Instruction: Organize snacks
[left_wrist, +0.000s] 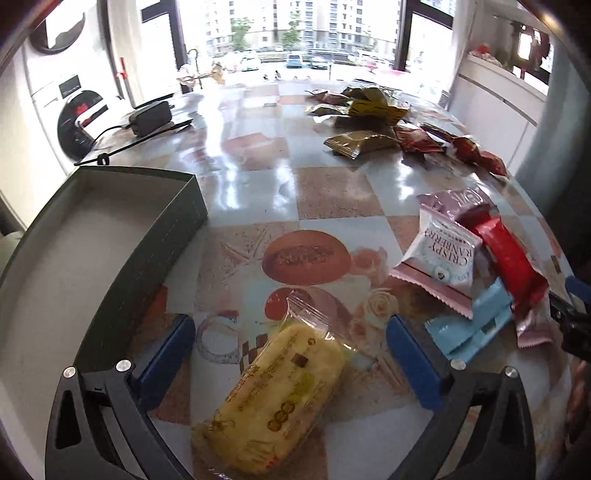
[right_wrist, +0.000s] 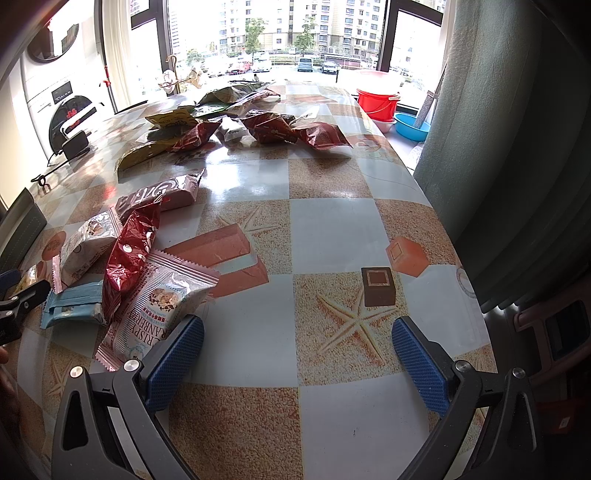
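Note:
A yellow snack in a clear wrapper (left_wrist: 280, 398) lies on the patterned table between the fingers of my left gripper (left_wrist: 290, 332), which stands open wide with gaps on both sides. To its left is an empty dark green box (left_wrist: 155, 266). To its right lie a cranberry pack (left_wrist: 443, 254), a red pack (left_wrist: 513, 258) and a light blue pack (left_wrist: 472, 328). My right gripper (right_wrist: 297, 332) is open over bare tabletop, holding nothing. Just left of its left finger lies another cranberry pack (right_wrist: 155, 306), with a red pack (right_wrist: 129, 251) and a light blue pack (right_wrist: 70, 304) beyond.
A heap of brown, yellow and red snack bags (right_wrist: 240, 125) lies at the far end of the table. A black power adapter (left_wrist: 149, 116) with its cord sits at the far left. Off the right edge stand a red bucket (right_wrist: 376, 101), a blue basin (right_wrist: 412, 125) and a grey curtain (right_wrist: 498, 147).

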